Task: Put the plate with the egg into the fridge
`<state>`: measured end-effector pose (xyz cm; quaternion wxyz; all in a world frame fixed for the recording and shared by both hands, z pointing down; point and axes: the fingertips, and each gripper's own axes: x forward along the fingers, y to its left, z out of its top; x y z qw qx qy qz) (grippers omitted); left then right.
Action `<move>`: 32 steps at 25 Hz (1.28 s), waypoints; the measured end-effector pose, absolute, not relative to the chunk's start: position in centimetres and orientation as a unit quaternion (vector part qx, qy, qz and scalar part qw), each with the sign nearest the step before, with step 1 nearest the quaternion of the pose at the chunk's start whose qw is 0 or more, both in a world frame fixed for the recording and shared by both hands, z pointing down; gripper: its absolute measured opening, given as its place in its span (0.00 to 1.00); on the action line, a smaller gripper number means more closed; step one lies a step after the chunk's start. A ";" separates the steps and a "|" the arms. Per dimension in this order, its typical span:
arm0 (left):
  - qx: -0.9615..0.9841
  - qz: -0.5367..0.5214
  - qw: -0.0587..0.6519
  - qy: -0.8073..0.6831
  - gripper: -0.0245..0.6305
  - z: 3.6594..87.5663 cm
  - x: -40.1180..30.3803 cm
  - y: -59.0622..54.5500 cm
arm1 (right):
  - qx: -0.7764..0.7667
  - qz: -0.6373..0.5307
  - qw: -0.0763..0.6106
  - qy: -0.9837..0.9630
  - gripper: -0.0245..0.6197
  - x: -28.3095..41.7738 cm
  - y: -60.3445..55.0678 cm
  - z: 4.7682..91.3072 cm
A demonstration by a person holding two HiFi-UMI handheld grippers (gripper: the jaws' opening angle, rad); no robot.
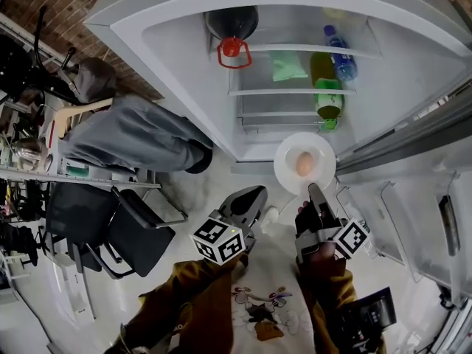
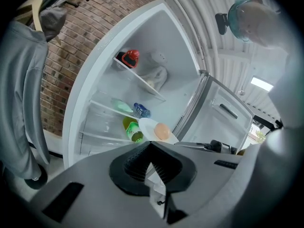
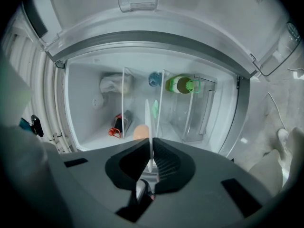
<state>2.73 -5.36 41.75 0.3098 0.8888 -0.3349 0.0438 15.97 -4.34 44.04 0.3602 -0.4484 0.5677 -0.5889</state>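
Nearest, the left gripper (image 2: pixel 149 144) had its jaws together with nothing gripped, and it hung just to the left of the right gripper (image 1: pixel 316 192), apart from the load. The right gripper's jaws were clamped on the near rim of the white plate (image 1: pixel 287 161), which reached out ahead of its tips with the egg (image 1: pixel 304 164) sitting at its middle. Beyond the plate the fridge (image 1: pixel 184 57) stood open, its door (image 1: pixel 413 220) swung away to the right of the right gripper. Further in were a glass shelf (image 1: pixel 295 91), a green bottle (image 1: pixel 328 98) and a blue bottle (image 1: pixel 341 57), and at the far back a red-handled item (image 1: pixel 234 51). By my reading, the pickup and the carry to the opening looked done. The plate was held in the air at the front of the fridge, resting on no shelf. Left to do: ease it inside, set it down level so the egg does not roll, and let go
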 end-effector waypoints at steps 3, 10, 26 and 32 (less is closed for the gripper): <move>0.886 0.042 0.306 -0.346 0.05 41.9 2.2 -5.5 | -0.447 -0.592 0.352 0.570 0.07 15.6 -4.7 44.3; 0.888 0.047 0.288 -0.355 0.05 42.0 1.7 -6.3 | -0.438 -0.595 0.341 0.581 0.07 14.5 -5.9 44.6; 0.887 0.041 0.268 -0.374 0.05 43.2 1.5 -9.2 | -0.461 -0.600 0.318 0.571 0.07 14.5 -9.4 47.7; 0.889 0.030 0.262 -0.374 0.05 43.5 1.9 -9.8 | -0.464 -0.604 0.318 0.564 0.07 14.5 -10.4 48.8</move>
